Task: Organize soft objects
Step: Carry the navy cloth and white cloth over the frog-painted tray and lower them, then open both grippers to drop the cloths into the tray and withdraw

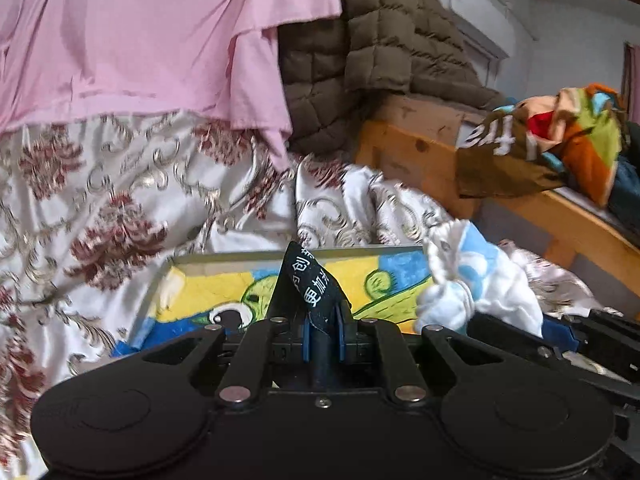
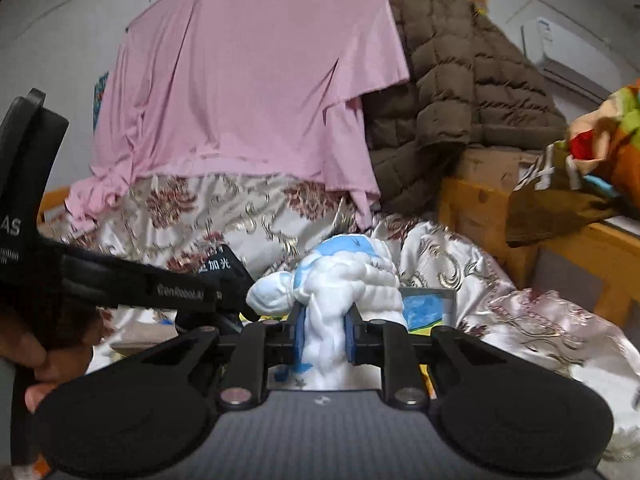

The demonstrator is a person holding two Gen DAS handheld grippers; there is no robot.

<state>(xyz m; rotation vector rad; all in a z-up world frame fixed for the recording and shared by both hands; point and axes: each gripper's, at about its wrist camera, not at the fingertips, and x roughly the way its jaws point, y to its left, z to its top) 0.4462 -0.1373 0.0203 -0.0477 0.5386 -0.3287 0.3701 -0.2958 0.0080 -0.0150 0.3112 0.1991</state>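
Note:
My left gripper (image 1: 323,334) is shut on a black cloth with white printed characters (image 1: 316,280), which sticks up between the blue pads. My right gripper (image 2: 325,338) is shut on a bunched white and light-blue towel (image 2: 348,276). In the left wrist view that towel (image 1: 468,280) hangs at the right, over a tray with a yellow, blue and green cartoon picture (image 1: 224,288). In the right wrist view the left gripper's fingers (image 2: 180,292) reach in from the left with the black cloth (image 2: 224,268), just left of the towel. A hand (image 2: 36,364) holds that tool.
A floral satin cover (image 1: 100,208) spreads under and around the tray. Behind it hang a pink garment (image 2: 248,92) and a brown quilted jacket (image 2: 460,92). A wooden bed frame (image 1: 416,152) at the right carries a colourful cloth pile (image 1: 560,136). A wall air conditioner (image 2: 560,48) sits high at right.

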